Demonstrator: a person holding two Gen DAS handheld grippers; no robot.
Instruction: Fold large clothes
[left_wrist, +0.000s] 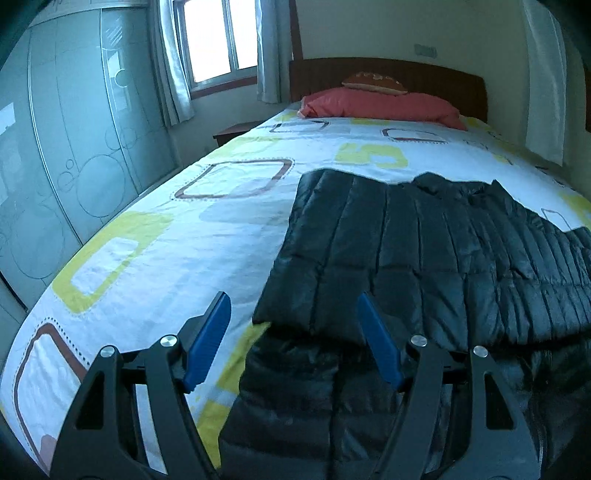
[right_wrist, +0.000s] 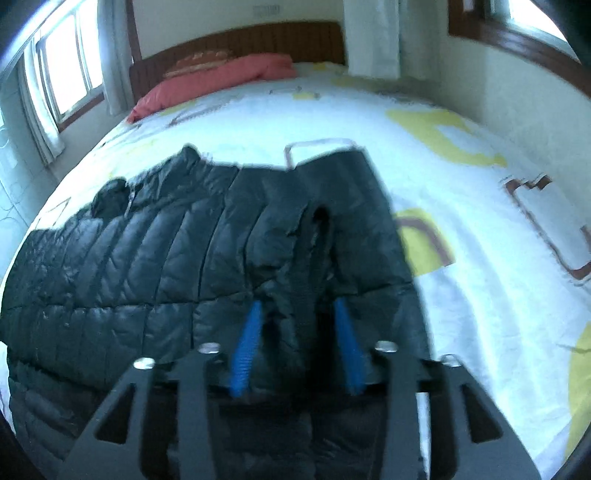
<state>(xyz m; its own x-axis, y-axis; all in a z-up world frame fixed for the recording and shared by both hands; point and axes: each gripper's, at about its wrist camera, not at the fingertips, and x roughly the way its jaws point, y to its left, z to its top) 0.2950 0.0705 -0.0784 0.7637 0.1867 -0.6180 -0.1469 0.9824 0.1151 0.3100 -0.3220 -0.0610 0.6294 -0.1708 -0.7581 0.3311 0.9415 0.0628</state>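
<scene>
A wide bed (left_wrist: 155, 236) w/ a white sheet printed in yellow and brown squares fills both views. Its left edge runs close beside a frosted-glass wardrobe (left_wrist: 74, 147); its right edge runs close to a pale wall (right_wrist: 517, 96). At the far end sit a wooden headboard (left_wrist: 388, 72) and a red pillow (left_wrist: 380, 105). Lots of bare sheet lies open to the left, to the right and beyond the jacket.

A black quilted puffer jacket (left_wrist: 424, 254) lies flat across the near part of the bed, one layer folded over another; the fold's left edge is straight, its near-left corner between the left gripper's fingers.

The left gripper (left_wrist: 293, 321) hangs open above that corner, blue pads apart, gripping nothing. The right gripper (right_wrist: 297, 321) is blurred, jaws apart over the jacket's right part; a raised ridge of fabric sits between the pads, which don't look pressed on it.
</scene>
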